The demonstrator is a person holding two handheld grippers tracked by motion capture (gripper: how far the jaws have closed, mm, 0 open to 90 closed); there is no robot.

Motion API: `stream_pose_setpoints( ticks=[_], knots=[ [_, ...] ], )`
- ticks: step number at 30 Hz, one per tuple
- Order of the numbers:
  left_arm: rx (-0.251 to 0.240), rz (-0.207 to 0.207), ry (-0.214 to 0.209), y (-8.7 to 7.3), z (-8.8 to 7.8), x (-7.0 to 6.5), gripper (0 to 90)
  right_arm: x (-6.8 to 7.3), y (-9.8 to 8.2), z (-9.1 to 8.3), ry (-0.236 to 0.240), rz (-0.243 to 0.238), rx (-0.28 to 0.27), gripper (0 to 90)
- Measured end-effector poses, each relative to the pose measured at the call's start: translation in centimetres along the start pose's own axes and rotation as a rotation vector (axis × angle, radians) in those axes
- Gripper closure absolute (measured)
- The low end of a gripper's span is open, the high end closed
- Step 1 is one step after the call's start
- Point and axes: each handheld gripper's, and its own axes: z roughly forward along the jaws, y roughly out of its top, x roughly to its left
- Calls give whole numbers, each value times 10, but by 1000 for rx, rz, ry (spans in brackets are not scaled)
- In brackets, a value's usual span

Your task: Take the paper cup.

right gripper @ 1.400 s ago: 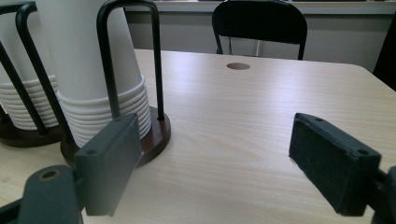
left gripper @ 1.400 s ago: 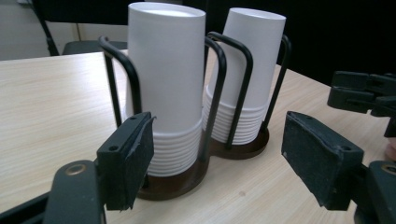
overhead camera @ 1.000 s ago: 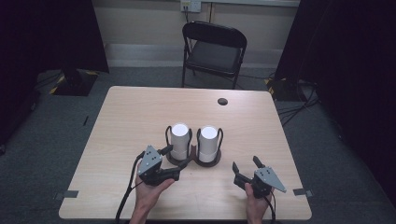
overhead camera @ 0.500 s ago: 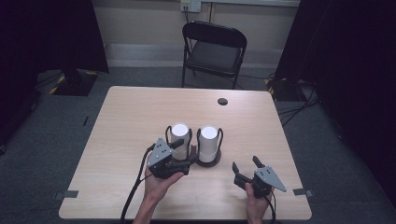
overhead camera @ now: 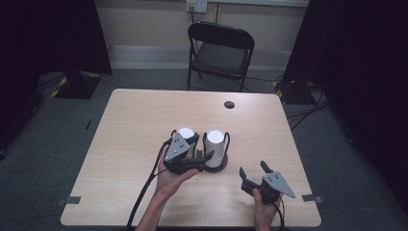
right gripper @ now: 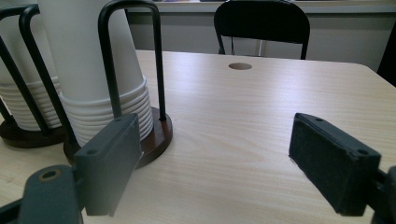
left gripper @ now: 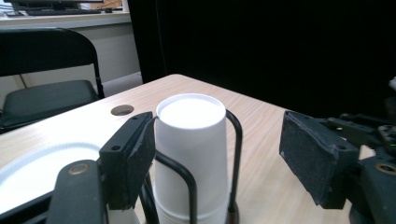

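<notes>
Two stacks of upturned white paper cups stand side by side on the table, each in a black wire holder on a round dark base: the left stack (overhead camera: 185, 133) and the right stack (overhead camera: 215, 144). My left gripper (overhead camera: 202, 146) hovers over the left stack, aimed at the right one. In the left gripper view the right stack (left gripper: 191, 154) stands between the jaws of that gripper (left gripper: 219, 149). Its jaws have just been closing; one pad (left gripper: 140, 158) is close beside the cup, the other stands well clear. My right gripper (overhead camera: 253, 169) rests open near the front edge, nothing between its pads (right gripper: 331, 163).
The light wooden table (overhead camera: 139, 120) has a round cable hole (overhead camera: 229, 104) at the back. A black folding chair (overhead camera: 221, 48) stands behind it. Dark curtains hang on both sides. The right gripper view has the nearer cup stack (right gripper: 93, 70) at its left.
My left gripper has moved forward and to the right, from the table in front of the holders to over the left stack, and its jaws have narrowed. The right gripper has kept still.
</notes>
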Motion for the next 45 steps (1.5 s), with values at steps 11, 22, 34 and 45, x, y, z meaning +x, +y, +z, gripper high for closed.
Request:
stream_pose_setpoints(
  ticks=[11,22,34,45],
  knots=[
    [10,-4,-14,16,26,7,278,0,0,0,2,2,-2,160],
    [51,9,-26,17,49,13,246,-1,0,-1,8,7,-3,160],
    [94,12,-4,11,63,20,254,-1,0,-1,15,10,-10,160],
    [115,16,-2,6,74,17,302,-2,-1,-2,18,11,-18,160]
  ],
)
